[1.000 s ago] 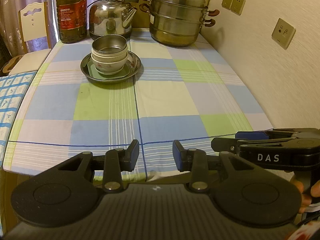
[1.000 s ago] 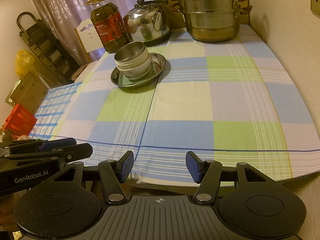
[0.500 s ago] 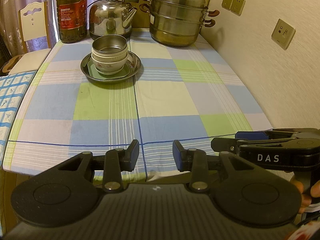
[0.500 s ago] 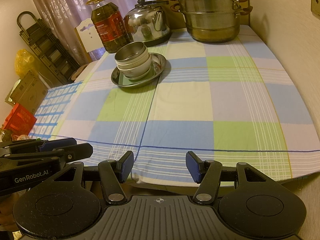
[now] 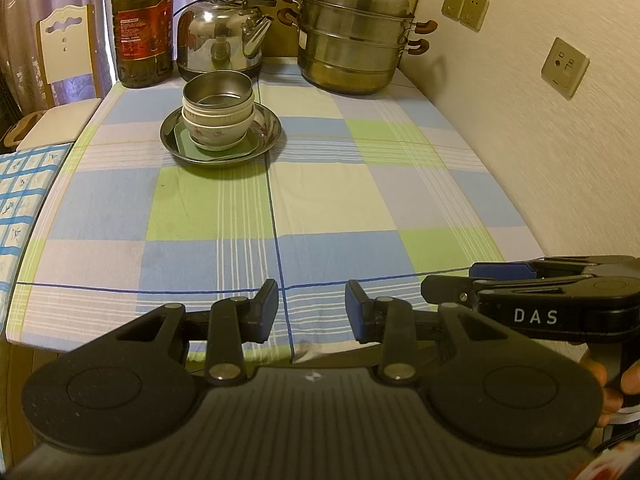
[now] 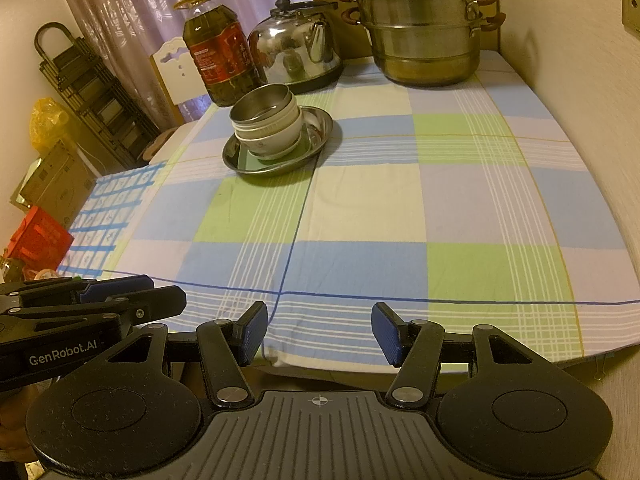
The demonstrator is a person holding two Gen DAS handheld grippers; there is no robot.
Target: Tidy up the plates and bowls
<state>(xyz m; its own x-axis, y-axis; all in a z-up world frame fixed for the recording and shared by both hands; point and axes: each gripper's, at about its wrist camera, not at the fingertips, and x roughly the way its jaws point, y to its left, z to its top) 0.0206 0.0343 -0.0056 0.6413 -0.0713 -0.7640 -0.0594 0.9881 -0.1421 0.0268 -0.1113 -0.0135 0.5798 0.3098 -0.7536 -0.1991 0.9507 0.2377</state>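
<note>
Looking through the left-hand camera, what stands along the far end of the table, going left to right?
Oil bottle → kettle → steamer pot. The stack of bowls on its metal plate sits nearer, in front of the kettle, so it is not part of that row.

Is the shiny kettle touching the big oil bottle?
Apart. In the left wrist view, a strip of curtain shows between the kettle and the oil bottle.

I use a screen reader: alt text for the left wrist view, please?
A stack of bowls sits in a round metal plate on a checked tablecloth, before a kettle and steamer pot. The open, empty left claw hangs at the near edge.
</note>
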